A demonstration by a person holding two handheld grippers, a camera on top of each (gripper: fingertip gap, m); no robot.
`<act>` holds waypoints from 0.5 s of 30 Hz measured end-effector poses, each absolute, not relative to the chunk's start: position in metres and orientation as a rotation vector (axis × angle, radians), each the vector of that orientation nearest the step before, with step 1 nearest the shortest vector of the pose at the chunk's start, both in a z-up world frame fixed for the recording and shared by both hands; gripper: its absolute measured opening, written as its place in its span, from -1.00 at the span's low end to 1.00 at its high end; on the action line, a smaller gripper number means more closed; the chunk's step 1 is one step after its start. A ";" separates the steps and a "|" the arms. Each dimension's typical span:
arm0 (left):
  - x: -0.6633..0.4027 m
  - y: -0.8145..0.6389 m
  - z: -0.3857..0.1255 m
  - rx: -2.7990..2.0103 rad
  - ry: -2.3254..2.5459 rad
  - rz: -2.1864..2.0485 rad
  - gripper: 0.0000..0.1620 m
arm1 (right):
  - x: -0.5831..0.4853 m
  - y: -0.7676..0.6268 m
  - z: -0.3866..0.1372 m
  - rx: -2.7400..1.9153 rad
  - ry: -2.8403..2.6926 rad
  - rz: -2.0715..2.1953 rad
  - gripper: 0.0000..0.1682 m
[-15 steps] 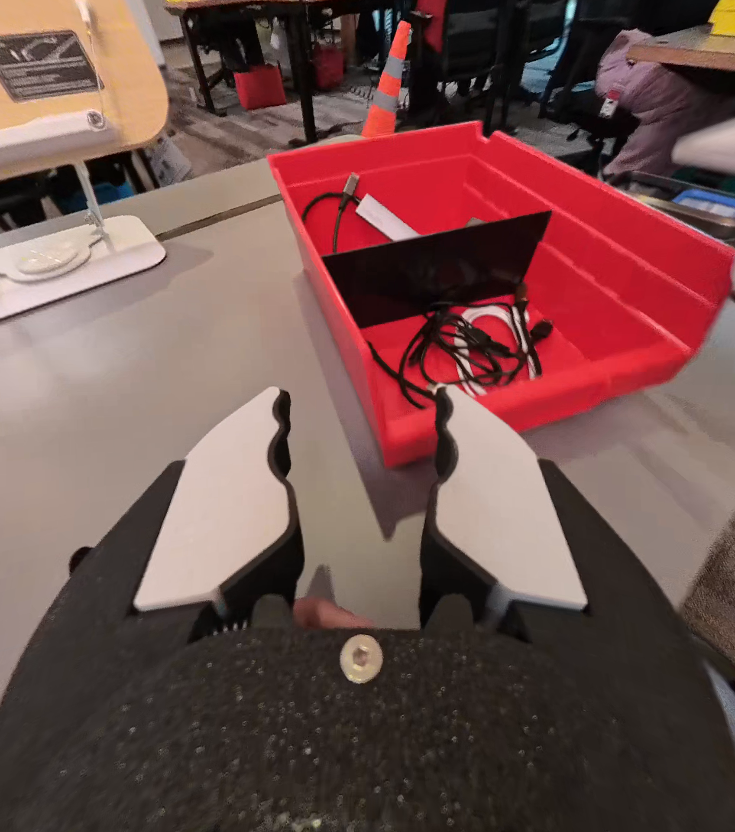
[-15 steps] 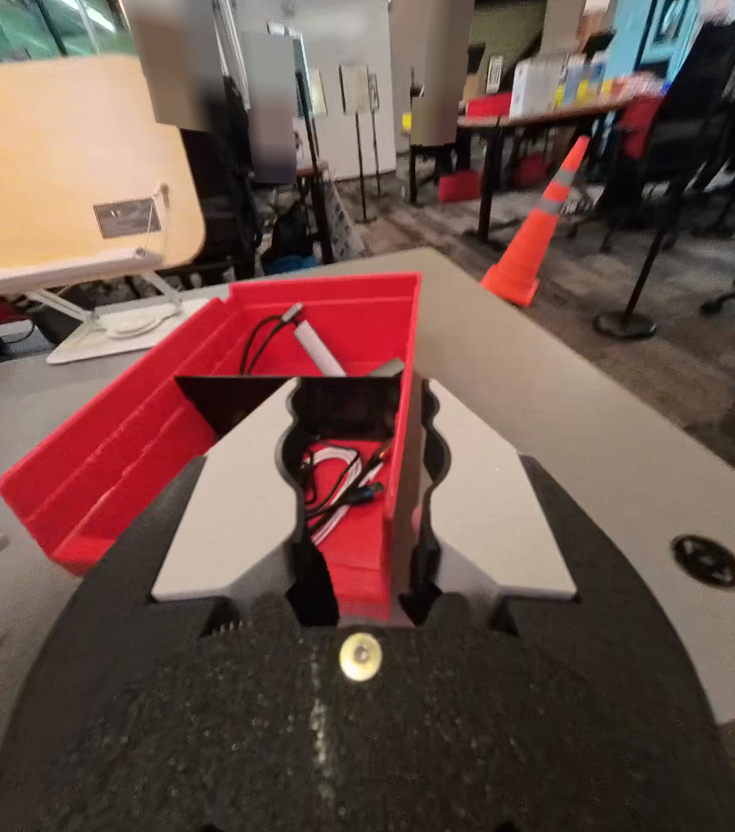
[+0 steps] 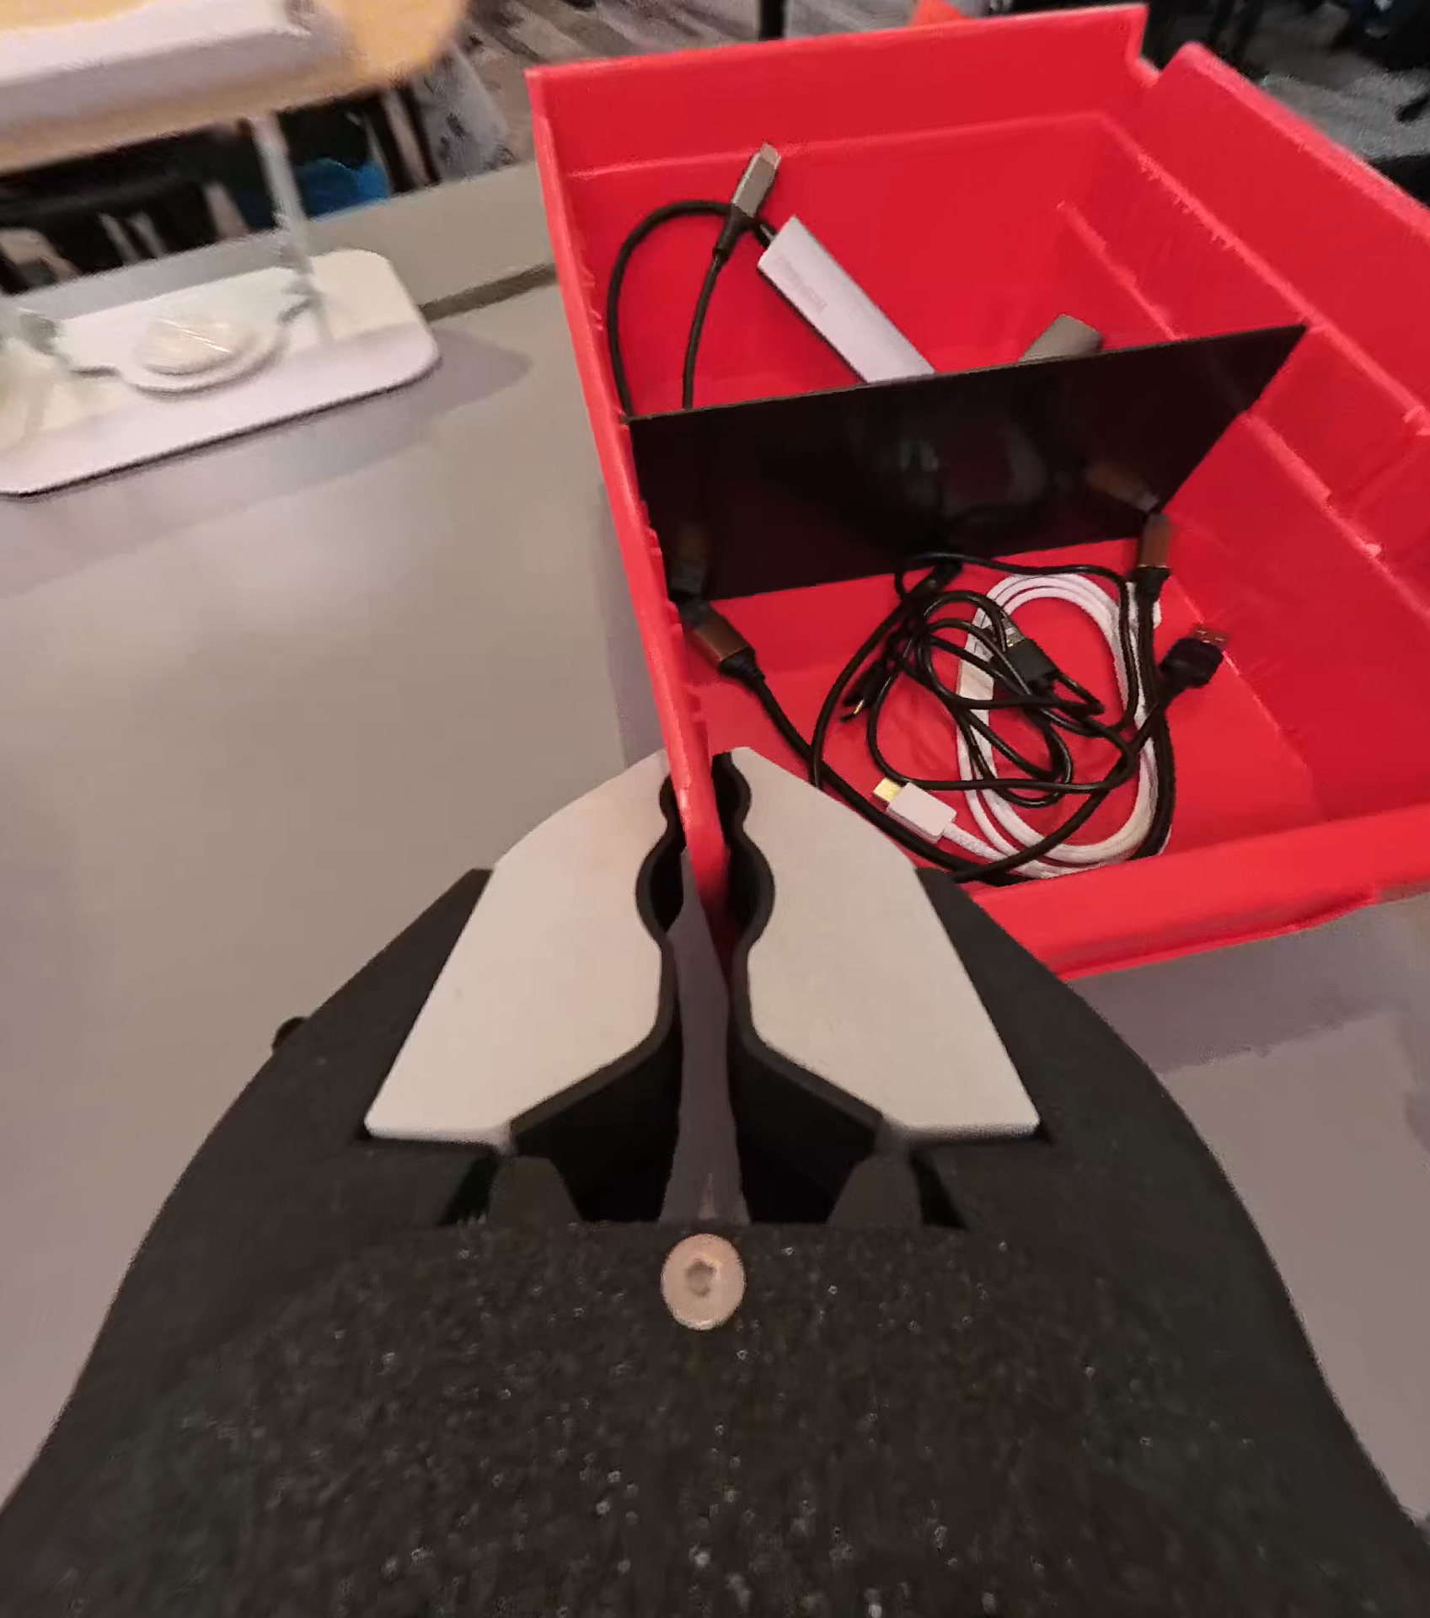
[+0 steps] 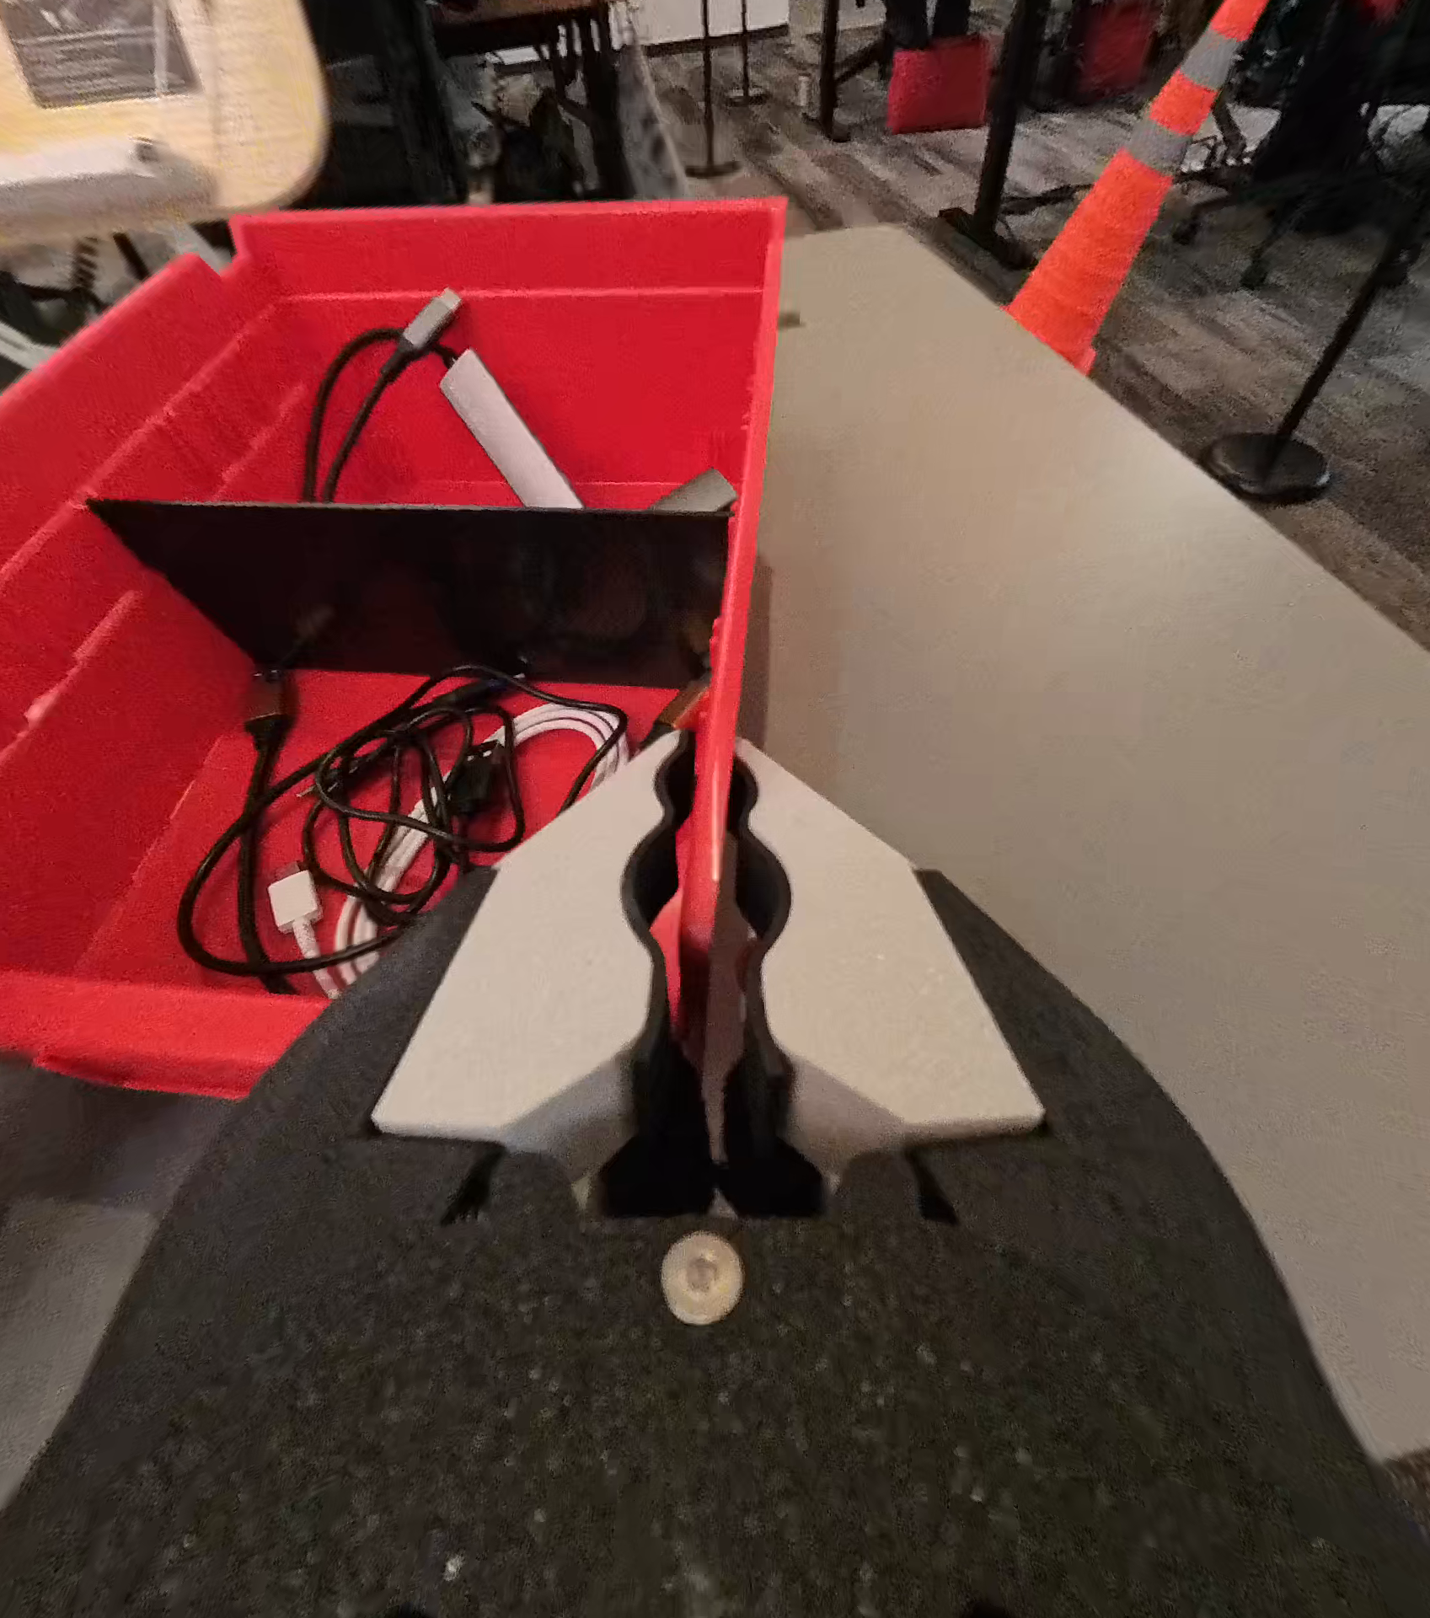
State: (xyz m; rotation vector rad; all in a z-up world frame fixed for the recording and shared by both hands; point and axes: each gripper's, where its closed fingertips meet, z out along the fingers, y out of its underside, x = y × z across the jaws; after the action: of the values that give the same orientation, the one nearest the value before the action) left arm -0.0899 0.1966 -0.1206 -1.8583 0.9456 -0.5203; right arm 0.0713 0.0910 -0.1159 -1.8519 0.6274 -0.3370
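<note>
Left gripper (image 3: 698,770): level, clamped on red bin (image 3: 1044,210) left wall, 6 o'clock.
Right gripper (image 4: 711,757): clamped on bin's right wall.
Right-view only: orange cone (image 4: 1122,193), 1 o'clock.

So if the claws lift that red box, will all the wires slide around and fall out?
Probably slide, not fall out. The red box looks like stiff plastic, with each claw, left and right, shut on a side wall. The loose wires look floppy and light, so tilting would likely shift them, but the tall walls and black divider should keep them in.
</note>
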 end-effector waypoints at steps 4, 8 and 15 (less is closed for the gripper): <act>-0.157 0.223 -0.102 -1.826 0.832 -0.425 -0.94 | 0.018 0.141 -0.100 -1.846 0.482 -0.298 -0.95; -0.225 0.260 -0.107 -1.911 0.713 -0.352 -0.94 | -0.042 0.198 -0.104 -1.918 0.345 -0.228 -0.94; -0.260 0.287 -0.132 -2.033 0.732 -0.462 -0.85 | -0.076 0.238 -0.122 -1.914 0.317 -0.048 -0.93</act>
State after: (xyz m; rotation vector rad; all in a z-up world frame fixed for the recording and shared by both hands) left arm -0.2597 0.2867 -0.1316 -2.0326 0.7322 -0.4616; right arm -0.0764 0.2383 -0.1219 -1.9140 0.3174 -0.0478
